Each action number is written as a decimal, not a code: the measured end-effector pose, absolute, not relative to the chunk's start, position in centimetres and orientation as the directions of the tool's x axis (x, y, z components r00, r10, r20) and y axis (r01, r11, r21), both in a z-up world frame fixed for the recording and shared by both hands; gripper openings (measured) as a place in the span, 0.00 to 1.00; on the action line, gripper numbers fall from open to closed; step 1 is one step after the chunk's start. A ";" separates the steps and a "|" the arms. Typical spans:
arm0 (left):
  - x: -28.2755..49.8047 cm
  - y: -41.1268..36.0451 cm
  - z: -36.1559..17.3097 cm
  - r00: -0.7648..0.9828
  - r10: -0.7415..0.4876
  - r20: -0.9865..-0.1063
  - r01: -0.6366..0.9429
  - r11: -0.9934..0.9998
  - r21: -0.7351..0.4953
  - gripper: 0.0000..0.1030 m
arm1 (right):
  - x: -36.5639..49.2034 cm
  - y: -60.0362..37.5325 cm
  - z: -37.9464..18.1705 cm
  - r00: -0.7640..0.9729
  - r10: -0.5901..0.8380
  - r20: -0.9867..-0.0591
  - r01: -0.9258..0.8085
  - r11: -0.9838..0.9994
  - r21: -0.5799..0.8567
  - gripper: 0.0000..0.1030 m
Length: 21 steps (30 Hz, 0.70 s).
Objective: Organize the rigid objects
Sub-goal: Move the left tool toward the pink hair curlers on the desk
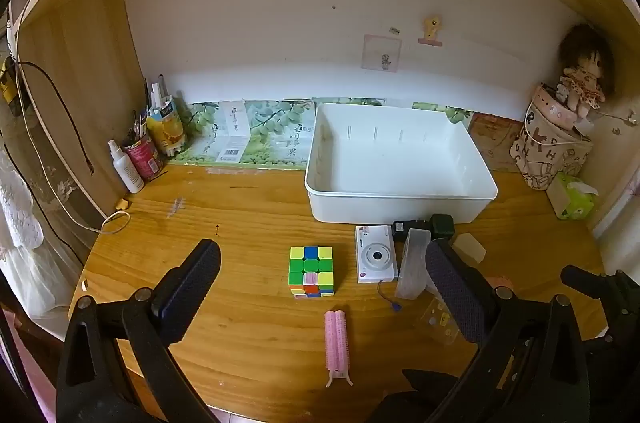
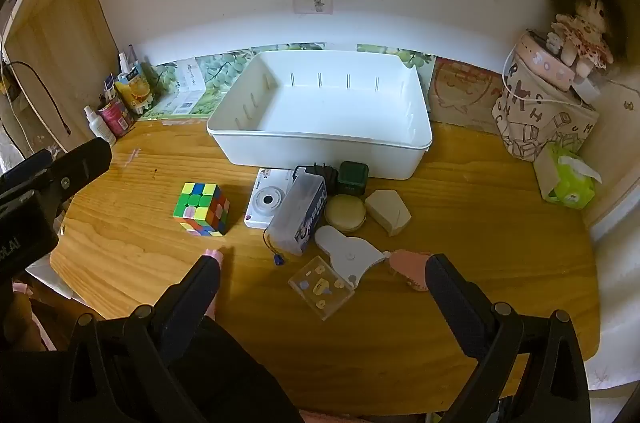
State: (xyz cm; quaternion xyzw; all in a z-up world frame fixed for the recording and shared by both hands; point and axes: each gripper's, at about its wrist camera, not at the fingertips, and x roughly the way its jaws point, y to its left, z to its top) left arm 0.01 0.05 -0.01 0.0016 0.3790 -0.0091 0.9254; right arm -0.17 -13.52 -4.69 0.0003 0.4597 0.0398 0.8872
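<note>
Your left tongs (image 1: 322, 287) gape empty above the counter (image 1: 240, 215), cube (image 1: 311, 271) between them, white bin (image 1: 400, 199) beyond.

Resting on a wooden desk (image 2: 460, 303): white bin (image 2: 320, 147) toward the back, puzzle cube (image 2: 202, 209), white camera (image 2: 268, 203), clear box (image 2: 322, 287), pink hair roller (image 1: 338, 345). Standing at the back left: spray bottle (image 1: 126, 167), red can (image 1: 144, 155). Sitting far right: green tissue pack (image 2: 568, 179), printed bag (image 2: 536, 119).
</note>
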 end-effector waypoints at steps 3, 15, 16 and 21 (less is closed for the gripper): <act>-0.1 0.0 0.0 0.714 -0.023 -0.699 0.027 1.000 -0.006 0.99 | -0.3 -13.4 -4.7 0.571 0.079 -0.817 -0.072 0.996 0.046 0.99; -0.7 1.4 0.2 0.716 -0.035 -0.697 0.038 0.999 -0.011 0.99 | -1.4 -12.4 -4.8 0.569 0.058 -0.820 -0.044 0.998 0.041 0.99; -0.7 1.7 0.3 0.716 -0.036 -0.697 0.039 0.999 -0.012 0.99 | -1.4 -12.3 -4.8 0.570 0.055 -0.820 -0.039 0.998 0.040 0.99; -0.9 2.0 0.1 0.712 -0.043 -0.701 0.050 0.999 -0.011 0.99 | -1.6 -11.4 -4.7 0.568 0.040 -0.822 -0.019 0.999 0.036 0.99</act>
